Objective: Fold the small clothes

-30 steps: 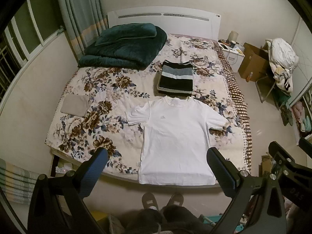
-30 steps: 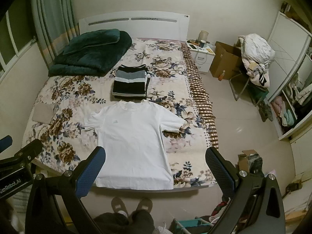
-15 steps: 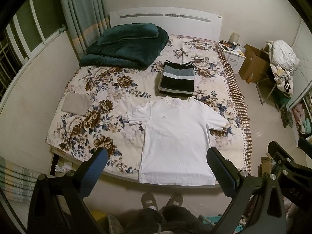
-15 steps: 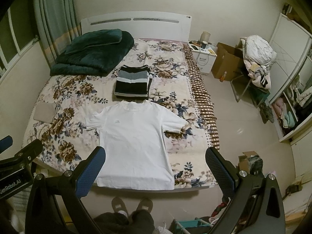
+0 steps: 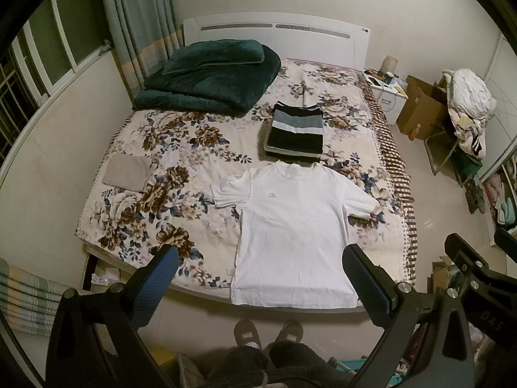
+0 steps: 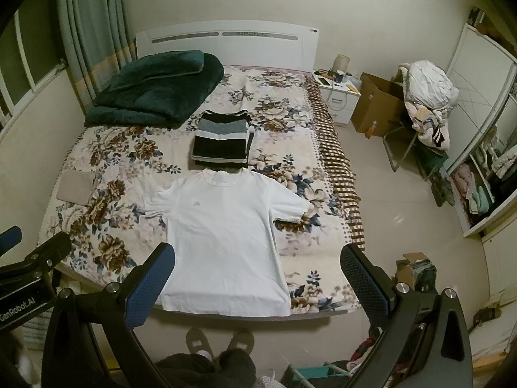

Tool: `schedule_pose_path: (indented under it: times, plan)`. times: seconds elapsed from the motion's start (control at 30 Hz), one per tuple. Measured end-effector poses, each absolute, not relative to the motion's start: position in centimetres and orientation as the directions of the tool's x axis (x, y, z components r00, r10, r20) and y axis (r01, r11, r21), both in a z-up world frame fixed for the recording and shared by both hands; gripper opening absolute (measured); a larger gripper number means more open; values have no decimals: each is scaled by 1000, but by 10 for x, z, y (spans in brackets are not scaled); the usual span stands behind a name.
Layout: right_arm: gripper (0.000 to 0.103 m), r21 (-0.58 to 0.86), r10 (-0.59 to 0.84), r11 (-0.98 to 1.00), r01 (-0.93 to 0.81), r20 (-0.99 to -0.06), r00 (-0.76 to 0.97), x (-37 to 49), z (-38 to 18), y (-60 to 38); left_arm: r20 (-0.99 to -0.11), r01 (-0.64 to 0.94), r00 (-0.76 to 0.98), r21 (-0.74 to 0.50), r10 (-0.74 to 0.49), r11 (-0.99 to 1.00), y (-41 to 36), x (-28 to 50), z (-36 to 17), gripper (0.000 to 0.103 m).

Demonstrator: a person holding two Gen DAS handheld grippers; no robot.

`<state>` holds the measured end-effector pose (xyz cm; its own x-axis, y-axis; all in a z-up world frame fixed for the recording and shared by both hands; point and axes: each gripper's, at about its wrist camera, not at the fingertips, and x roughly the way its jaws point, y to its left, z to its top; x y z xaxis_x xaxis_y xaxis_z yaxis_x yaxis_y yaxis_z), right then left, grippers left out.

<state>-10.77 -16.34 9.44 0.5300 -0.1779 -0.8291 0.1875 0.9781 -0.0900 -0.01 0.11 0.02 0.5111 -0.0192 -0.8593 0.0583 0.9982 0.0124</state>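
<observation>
A white T-shirt (image 5: 295,229) lies flat and spread out, front up, on the floral bed (image 5: 181,174), its hem at the near edge. It also shows in the right wrist view (image 6: 226,236). A folded black, grey and white striped garment (image 5: 295,134) lies just beyond the collar, also in the right wrist view (image 6: 221,140). My left gripper (image 5: 260,278) is open and empty, held high above the near edge of the bed. My right gripper (image 6: 258,274) is open and empty at about the same height, to the right of the left one.
A folded dark green blanket (image 5: 210,80) lies at the head of the bed on the left. A small beige folded cloth (image 5: 127,173) lies at the bed's left edge. A nightstand (image 6: 337,92), a cardboard box (image 6: 376,103) and a chair with laundry (image 6: 426,103) stand at right.
Both views have shifted very slightly; the bed sits a touch further right in frame. The clothes have not moved and both grippers stay open.
</observation>
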Motion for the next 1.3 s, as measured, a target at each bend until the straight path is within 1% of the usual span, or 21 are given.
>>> schedule_pose_path:
  times: [0.17, 0.2, 0.33, 1.3]
  plan:
    - [103, -89, -176, 978, 186, -829, 531, -108, 96, -159, -859, 58, 512, 11, -20, 998, 1, 0, 0, 103]
    - [103, -89, -175, 979, 182, -828, 533, -109, 104, -155, -859, 58, 512, 11, -20, 998, 1, 0, 0, 103]
    - [103, -89, -172, 980, 178, -827, 535, -103, 109, -145, -857, 57, 515, 12, -19, 998, -3, 3, 4, 103]
    - [103, -68, -155, 982, 179, -829, 537, -97, 113, -130, -853, 59, 521, 5, -27, 998, 11, 1, 15, 103]
